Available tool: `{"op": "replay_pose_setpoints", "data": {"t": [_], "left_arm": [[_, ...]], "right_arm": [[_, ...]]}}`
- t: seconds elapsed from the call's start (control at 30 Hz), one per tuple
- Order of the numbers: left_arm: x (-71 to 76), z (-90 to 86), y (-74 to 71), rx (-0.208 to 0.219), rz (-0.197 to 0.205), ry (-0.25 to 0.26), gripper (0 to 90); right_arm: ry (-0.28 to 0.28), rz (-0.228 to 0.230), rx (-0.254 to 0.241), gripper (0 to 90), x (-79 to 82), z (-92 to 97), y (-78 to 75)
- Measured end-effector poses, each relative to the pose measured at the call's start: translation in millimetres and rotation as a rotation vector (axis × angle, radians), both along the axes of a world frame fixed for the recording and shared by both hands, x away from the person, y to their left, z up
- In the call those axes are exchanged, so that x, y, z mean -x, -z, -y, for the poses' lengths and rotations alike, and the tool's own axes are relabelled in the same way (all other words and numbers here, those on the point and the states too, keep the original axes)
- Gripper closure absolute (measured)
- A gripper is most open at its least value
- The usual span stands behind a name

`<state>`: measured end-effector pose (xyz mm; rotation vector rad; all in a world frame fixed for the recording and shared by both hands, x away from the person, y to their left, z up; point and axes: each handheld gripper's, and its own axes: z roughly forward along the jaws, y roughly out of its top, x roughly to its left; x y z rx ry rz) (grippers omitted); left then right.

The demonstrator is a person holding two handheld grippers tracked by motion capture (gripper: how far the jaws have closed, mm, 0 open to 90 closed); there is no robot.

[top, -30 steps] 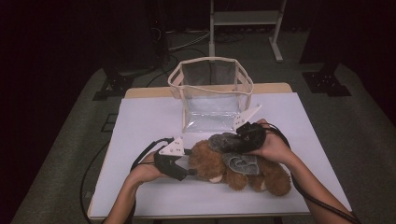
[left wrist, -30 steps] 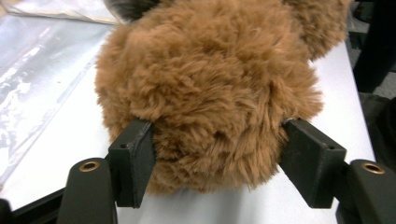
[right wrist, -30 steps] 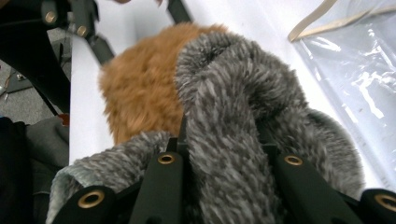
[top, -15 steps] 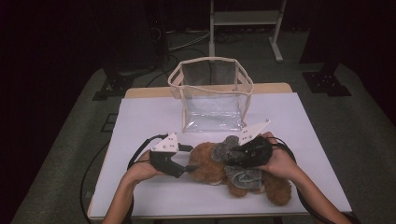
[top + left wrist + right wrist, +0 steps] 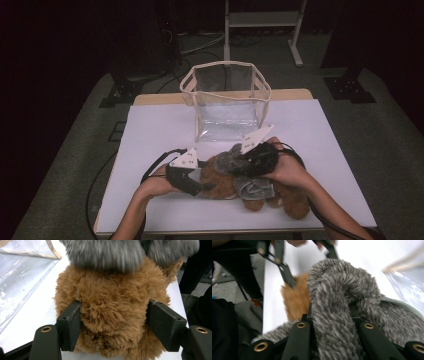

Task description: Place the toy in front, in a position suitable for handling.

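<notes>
Left tongs (image 5: 113,322): clamped on the brown plush bear (image 5: 112,315), pads sunk in its fur.
Bear: lying on the white bench (image 5: 150,130), near the clear plastic bag (image 5: 227,100).
Right tongs (image 5: 332,322): clenched on the bear's grey fuzzy garment (image 5: 337,297).

The clear bag (image 5: 226,102) stands at the table's (image 5: 150,135) far edge, blocking the middle; bare table lies left and right of it (both far corners free). The plush bear (image 5: 240,182) occupies the near middle.
</notes>
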<state>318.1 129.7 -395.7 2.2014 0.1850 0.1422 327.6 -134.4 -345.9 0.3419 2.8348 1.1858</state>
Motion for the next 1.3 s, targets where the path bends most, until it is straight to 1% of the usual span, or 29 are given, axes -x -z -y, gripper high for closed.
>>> {"op": "replay_pose_setpoints", "data": {"t": [0.03, 0.1, 0.2, 0.27, 0.3, 0.33, 0.4, 0.47, 0.6, 0.63, 0.7, 0.73, 0.8, 0.93, 0.97, 1.0, 1.1, 1.13, 1.17, 1.2, 1.27, 1.3], "left_arm": [[0.5, 0.4, -0.4, -0.004, 0.004, 0.005, 30.4], [1.1, 1.5, -1.0, -0.015, 0.015, 0.013, 30.1], [1.1, 2.3, -1.7, -0.023, 0.019, 0.015, 30.0], [1.2, 2.6, -2.0, -0.026, 0.021, 0.016, 30.0], [1.0, 2.7, -2.1, -0.028, 0.021, 0.017, 29.9], [0.9, 2.7, -2.2, -0.029, 0.022, 0.016, 29.8], [0.5, 2.7, -2.3, -0.029, 0.021, 0.016, 29.7], [0.3, 2.8, -2.4, -0.026, 0.013, 0.009, 29.2], [-1.9, -0.6, -4.6, -0.039, 0.009, -0.002, 24.9], [-2.4, -1.2, -5.1, -0.036, 0.004, -0.009, 22.2], [-3.3, 0.4, -5.7, -0.023, -0.023, -0.017, 14.2], [-3.5, 1.6, -5.9, -0.019, -0.024, -0.014, 11.4], [-3.6, 6.3, -7.2, 0.003, -0.035, -0.001, 9.0], [-7.0, 15.4, -10.9, 0.021, -0.04, 0.018, 8.4], [-9.1, 19.3, -10.9, 0.031, -0.054, 0.021, 8.0], [-10.7, 22.3, -10.3, 0.036, -0.066, 0.02, 5.4], [-16.9, 37.1, -2.2, 0.0, -0.104, 0.037, 1.9], [-18.0, 39.8, -0.2, 0.0, -0.119, 0.043, 1.1], [-18.9, 42.6, 1.8, -0.002, -0.129, 0.052, 1.3], [-19.8, 43.9, 2.4, -0.002, -0.124, 0.06, 4.7], [-21.7, 46.1, 1.8, 0.001, -0.141, 0.045, 11.7], [-21.6, 48.0, 1.3, -0.002, -0.125, 0.046, 13.9]], "right_arm": [[0.012, 0.0, 0.001, 71.8, 0.1, 7.3, -0.6], [0.04, -0.005, -0.009, 71.7, 0.8, 28.3, -1.6], [0.093, -0.016, -0.027, 71.7, 6.3, 57.3, -5.5], [0.127, -0.013, -0.025, 71.7, 10.1, 75.8, -8.8], [0.136, -0.011, -0.024, 71.7, 10.7, 81.3, -9.6], [0.159, -0.012, -0.025, 71.7, 11.8, 89.1, -11.1], [0.181, -0.014, -0.032, 71.6, 11.1, 97.4, -11.8], [0.192, -0.022, -0.05, 71.6, 8.6, 100.8, -9.0], [0.177, -0.035, -0.052, 71.6, 9.0, 92.0, 2.0], [0.169, -0.034, -0.055, 71.6, 10.6, 89.7, 4.9], [0.165, -0.028, -0.059, 71.7, 16.9, 87.3, 9.4], [0.164, -0.026, -0.064, 71.6, 20.4, 87.7, 10.9], [0.163, -0.019, -0.078, 71.7, 28.4, 90.2, 14.2], [0.154, -0.016, -0.099, 71.8, 40.6, 94.4, 18.6], [0.154, -0.018, -0.101, 71.8, 43.3, 95.2, 19.4], [0.153, -0.014, -0.106, 71.8, 45.9, 96.2, 20.3], [0.151, -0.017, -0.114, 71.8, 48.0, 97.6, 20.7], [0.147, -0.015, -0.113, 71.7, 47.6, 98.5, 19.3], [0.146, -0.009, -0.113, 71.6, 47.1, 99.6, 17.5], [0.149, -0.004, -0.126, 71.5, 45.3, 102.7, 13.8], [0.167, 0.0, -0.151, 71.2, 38.0, 111.2, 5.7], [0.184, 0.008, -0.159, 71.0, 32.6, 115.0, 2.2]]}}
